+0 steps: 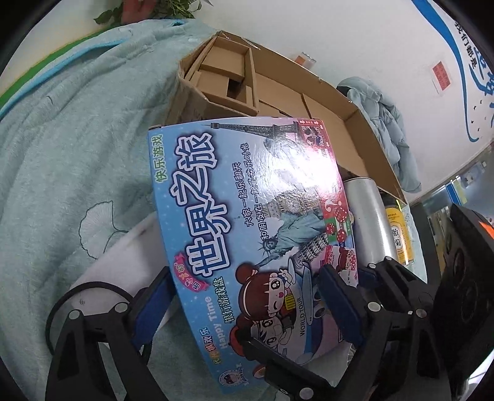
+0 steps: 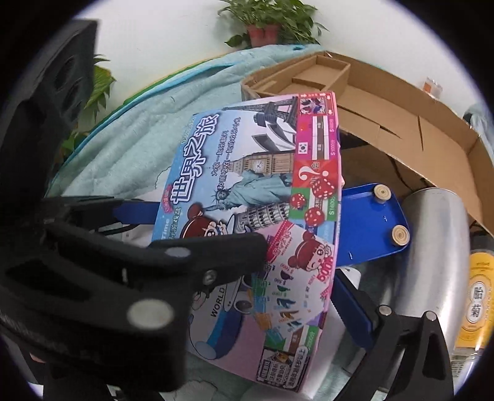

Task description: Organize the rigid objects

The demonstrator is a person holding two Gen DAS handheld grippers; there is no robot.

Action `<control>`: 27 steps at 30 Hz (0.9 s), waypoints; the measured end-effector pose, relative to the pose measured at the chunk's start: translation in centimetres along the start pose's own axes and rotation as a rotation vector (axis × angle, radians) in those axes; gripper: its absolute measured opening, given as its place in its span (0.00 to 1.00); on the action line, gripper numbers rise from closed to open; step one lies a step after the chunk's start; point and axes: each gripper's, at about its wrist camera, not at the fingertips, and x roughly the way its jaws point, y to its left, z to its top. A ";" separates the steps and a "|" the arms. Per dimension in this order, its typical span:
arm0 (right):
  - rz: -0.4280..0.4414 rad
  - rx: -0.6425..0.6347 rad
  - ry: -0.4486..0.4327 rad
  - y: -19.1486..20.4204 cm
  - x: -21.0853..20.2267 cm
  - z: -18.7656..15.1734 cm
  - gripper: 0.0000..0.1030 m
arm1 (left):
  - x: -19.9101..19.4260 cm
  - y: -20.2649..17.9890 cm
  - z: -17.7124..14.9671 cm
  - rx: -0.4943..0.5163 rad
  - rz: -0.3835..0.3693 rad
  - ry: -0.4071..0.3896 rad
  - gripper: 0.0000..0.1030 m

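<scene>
Blue-padded fingers of the left gripper [image 1: 247, 299] sit on either side of the near end of a board-game box [image 1: 247, 222]. The left pad lies against the box's left edge and the right pad [image 1: 339, 302] over its lower right corner, so the gripper appears clamped on the box across its width. The box is tilted, its glossy blue lid of landmarks and cartoon children facing the camera, its far end reaching toward an open cardboard carton [image 1: 324, 101]. From the right wrist, the right gripper [image 2: 296, 271] straddles the same game box [image 2: 247, 191], with one black finger [image 2: 216, 256] crossing the lid and the blue-padded finger at the box's pink right edge. Whether those fingers actually press the box cannot be told. Just beyond the right edge of the box lies a blue toy board [image 2: 370, 222] with two pale wooden wheels, touching or overlapping the box's side. Beside it stands a silver metal cylinder [image 2: 432, 246], and further right a yellow-labelled jar [image 2: 475, 296]. Under the box, a white object [image 1: 123, 256] rests on a pale green quilt [image 1: 77, 138] stitched with leaf outlines. The carton behind holds smaller cardboard boxes [image 1: 222, 74] at its far left end. A light blue padded jacket [image 1: 386, 123] lies against the white wall, and potted green plants [image 2: 268, 21] stand behind the quilt.
</scene>
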 end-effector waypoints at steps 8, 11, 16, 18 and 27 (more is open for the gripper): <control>0.046 0.068 0.041 -0.3 0.7 0.1 0.97 | 0.0 0.6 0.7 0.006 -0.011 0.035 0.88; 0.020 0.067 0.053 0.0 0.6 0.0 0.97 | 0.1 0.9 0.6 -0.001 -0.031 0.049 0.88; -0.117 0.010 0.020 0.6 -0.9 -0.2 0.97 | 0.2 1.0 0.4 0.006 -0.036 0.063 0.87; -0.107 0.020 0.023 0.7 -0.8 0.1 0.97 | 0.3 1.0 0.4 0.012 -0.041 0.066 0.87; -0.064 0.055 0.024 0.2 -0.3 -0.2 0.95 | 0.8 0.1 0.2 0.069 -0.034 0.081 0.94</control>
